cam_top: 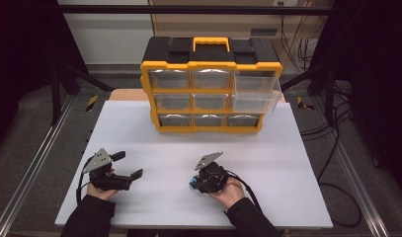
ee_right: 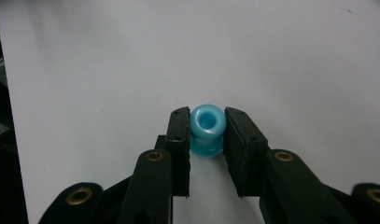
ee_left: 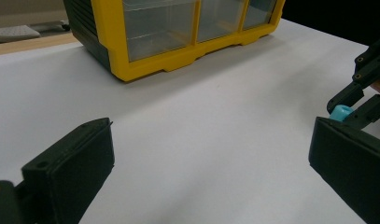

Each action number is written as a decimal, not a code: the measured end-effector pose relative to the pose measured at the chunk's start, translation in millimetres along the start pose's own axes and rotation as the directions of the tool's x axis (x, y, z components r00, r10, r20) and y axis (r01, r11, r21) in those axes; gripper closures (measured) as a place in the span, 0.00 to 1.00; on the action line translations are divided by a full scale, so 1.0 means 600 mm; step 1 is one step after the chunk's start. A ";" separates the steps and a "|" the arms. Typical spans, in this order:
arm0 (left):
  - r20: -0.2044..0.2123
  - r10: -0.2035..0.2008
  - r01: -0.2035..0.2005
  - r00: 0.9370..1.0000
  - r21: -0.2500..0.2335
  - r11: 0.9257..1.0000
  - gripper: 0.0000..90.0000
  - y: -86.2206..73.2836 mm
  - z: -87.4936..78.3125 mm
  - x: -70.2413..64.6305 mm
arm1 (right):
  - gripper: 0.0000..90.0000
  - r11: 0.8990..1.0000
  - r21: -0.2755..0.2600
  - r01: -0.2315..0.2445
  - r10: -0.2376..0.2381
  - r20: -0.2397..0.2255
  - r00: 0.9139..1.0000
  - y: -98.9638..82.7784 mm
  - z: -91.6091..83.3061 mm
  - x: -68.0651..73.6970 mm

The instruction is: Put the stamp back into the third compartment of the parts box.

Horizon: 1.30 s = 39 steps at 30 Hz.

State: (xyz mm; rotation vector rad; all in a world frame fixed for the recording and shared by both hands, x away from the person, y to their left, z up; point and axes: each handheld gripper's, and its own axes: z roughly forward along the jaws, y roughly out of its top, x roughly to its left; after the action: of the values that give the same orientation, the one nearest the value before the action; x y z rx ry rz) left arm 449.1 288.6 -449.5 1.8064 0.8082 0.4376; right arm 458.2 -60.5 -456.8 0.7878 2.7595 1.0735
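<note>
Right gripper view looks along the right claw, whose two black jaws are clenched on a small sky-blue spool. The spool is glossy, waisted in the middle and flared at the end, with a hole in the end that faces the camera. The pads press its two sides, and it sits near their tips, over the bare white bench.

From the high view, the right claw lies low at the near middle of the bench, held by the person's right hand. Its jaws point toward the person's left, and the spool shows as a blue dot at their tips. A black cable trails from this gripper past the right sleeve.

Well apart to that side, the left claw is held by the left hand near the front left part of the bench. Its jaws stand wide and released, with nothing between them. In the left gripper view, the left claw frames bare white surface, and the spool shows at the right edge, pinched in the other gripper's tips.

At the far side of the bench stands a yellow and black drawer cabinet with a yellow carry handle on top and three rows of clear drawers. The upper right drawer is pulled out toward the person, while the other drawers sit flush. The cabinet is well apart from both claws.
</note>
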 end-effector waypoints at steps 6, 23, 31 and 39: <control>-0.002 -0.001 0.001 1.000 -0.002 1.000 0.00 0.000 0.000 0.000 | 0.80 1.000 -0.004 0.001 -0.001 -0.006 1.000 0.000 -0.001 0.000; -0.003 -0.001 0.001 1.000 -0.004 1.000 0.00 0.000 -0.001 0.000 | 0.81 0.999 -0.032 -0.010 0.010 -0.006 1.000 0.000 -0.026 -0.003; -0.003 0.000 0.000 1.000 -0.003 1.000 0.00 0.000 -0.001 0.000 | 0.81 0.998 -0.057 -0.011 0.011 -0.001 1.000 -0.001 -0.046 -0.008; -0.003 0.000 0.000 1.000 -0.003 1.000 0.00 0.000 0.000 0.000 | 0.81 0.995 -0.097 -0.026 0.026 0.006 1.000 -0.002 -0.074 -0.016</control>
State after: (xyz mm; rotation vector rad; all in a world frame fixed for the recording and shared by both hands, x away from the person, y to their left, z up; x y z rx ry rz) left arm 449.0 288.8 -449.3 1.8035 0.8087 0.4414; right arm 455.0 -93.4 -425.2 0.8155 2.6745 1.1962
